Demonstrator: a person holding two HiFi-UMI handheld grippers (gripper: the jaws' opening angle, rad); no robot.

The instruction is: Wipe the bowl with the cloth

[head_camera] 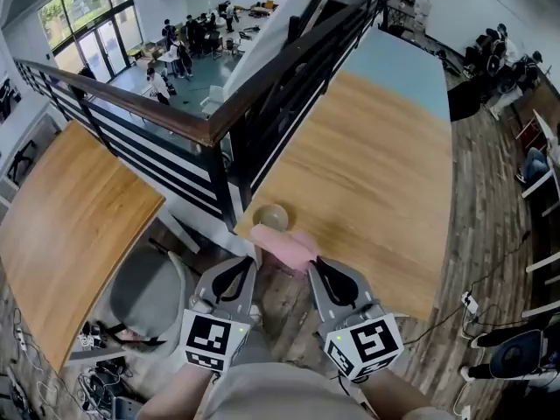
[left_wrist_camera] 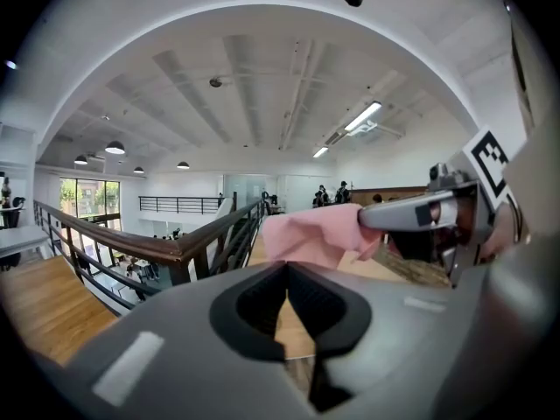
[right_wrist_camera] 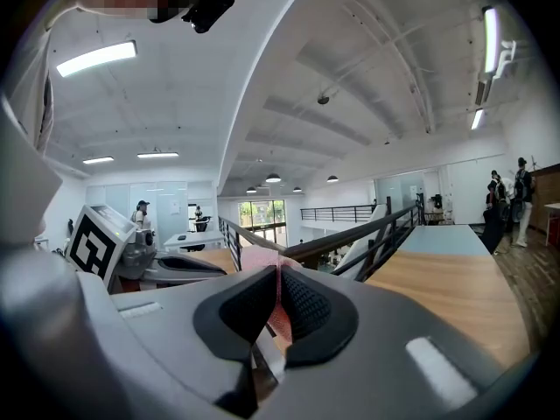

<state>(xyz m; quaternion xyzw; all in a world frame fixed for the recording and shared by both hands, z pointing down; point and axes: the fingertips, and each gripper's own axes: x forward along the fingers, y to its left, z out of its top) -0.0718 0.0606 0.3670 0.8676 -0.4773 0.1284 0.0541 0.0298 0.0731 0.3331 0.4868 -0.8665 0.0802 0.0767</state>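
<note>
The right tool (right_wrist_camera: 278, 276) has its jaws closed on a fold of the pink cloth (head_camera: 282, 241). In the right gripper view the fabric is pinched between the two ribbed black pads and rises a little past their tips. The rest of the cloth bunches out ahead of this tool and toward the left tool's side. In the left gripper view it hangs in a crumpled mass off the right tool's tip.

The left tool (left_wrist_camera: 287, 268) is fully closed and holds nothing. Its pads meet at the tip, and only bare wood shows through the gap lower down between them. It sits side by side with the right tool, slightly apart from it, and both point forward over the near edge of the tabletop (head_camera: 376, 182).

The bowl (head_camera: 272, 217), small and pale, stands on the tabletop near its corner. It is ahead of both tools and just beyond the cloth, roughly in line with the gap between them. From the head view the cloth's far edge overlaps the bowl's near rim. Whether the two actually touch cannot be told. Neither tool touches the bowl.

A dark railing (head_camera: 175, 121) with a wooden handrail runs ahead of the left tool and off to its outer side. A lower floor with people shows beyond it. A grey chair (head_camera: 144, 291) and a second wooden tabletop (head_camera: 70, 226) lie further out on the left tool's outer side.
</note>
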